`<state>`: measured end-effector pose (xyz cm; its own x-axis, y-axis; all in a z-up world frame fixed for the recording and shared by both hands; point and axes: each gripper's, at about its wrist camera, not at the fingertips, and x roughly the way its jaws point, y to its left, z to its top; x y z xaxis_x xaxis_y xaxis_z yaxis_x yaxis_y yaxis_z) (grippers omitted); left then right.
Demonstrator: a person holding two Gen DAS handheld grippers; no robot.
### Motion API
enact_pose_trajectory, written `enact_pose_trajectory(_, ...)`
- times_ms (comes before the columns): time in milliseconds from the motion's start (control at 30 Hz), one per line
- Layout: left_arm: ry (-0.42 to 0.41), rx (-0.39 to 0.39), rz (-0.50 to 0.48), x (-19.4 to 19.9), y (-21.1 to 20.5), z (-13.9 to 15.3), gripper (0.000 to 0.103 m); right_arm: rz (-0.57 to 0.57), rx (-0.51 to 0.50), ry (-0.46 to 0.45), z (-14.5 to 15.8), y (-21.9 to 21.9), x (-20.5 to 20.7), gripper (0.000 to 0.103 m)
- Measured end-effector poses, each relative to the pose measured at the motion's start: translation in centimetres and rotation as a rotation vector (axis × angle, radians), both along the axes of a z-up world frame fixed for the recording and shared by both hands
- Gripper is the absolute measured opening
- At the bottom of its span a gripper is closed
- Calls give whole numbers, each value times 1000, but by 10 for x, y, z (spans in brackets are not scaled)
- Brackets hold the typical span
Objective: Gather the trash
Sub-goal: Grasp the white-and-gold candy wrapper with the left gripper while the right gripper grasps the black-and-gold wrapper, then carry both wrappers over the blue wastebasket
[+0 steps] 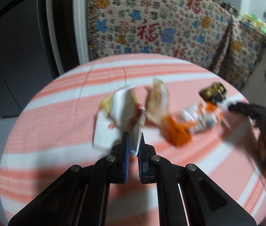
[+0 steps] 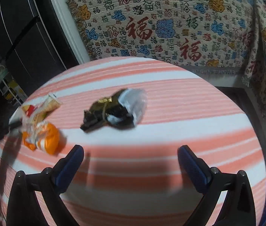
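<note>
The left hand-held gripper pinches a white wrapper that may slip, while the right hand-held gripper gapes wide above the tabletop

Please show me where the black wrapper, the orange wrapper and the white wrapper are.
black wrapper (image 2: 112, 111): right wrist view, its dark middle.
orange wrapper (image 2: 46, 139): right wrist view, its orange side.
white wrapper (image 1: 119, 109): left wrist view, its white middle.
</note>
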<state>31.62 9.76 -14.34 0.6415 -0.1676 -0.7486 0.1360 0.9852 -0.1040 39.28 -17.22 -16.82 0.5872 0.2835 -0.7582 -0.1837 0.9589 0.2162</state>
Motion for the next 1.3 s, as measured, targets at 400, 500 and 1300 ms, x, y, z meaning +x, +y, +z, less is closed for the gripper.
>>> enact_pose_trajectory(400,10,-49,5,-61,-8,-6,15,-1,74,-34,6,6,6,38)
enact_pose_trajectory(500,-12,-70,9,-69,-10,-3,45,5,60,-37,12,-2,-24,38)
enact_pose_trajectory(1300,-122,-12,55,-49,-33,7,59,-50,52,-27,31,16,-94,69)
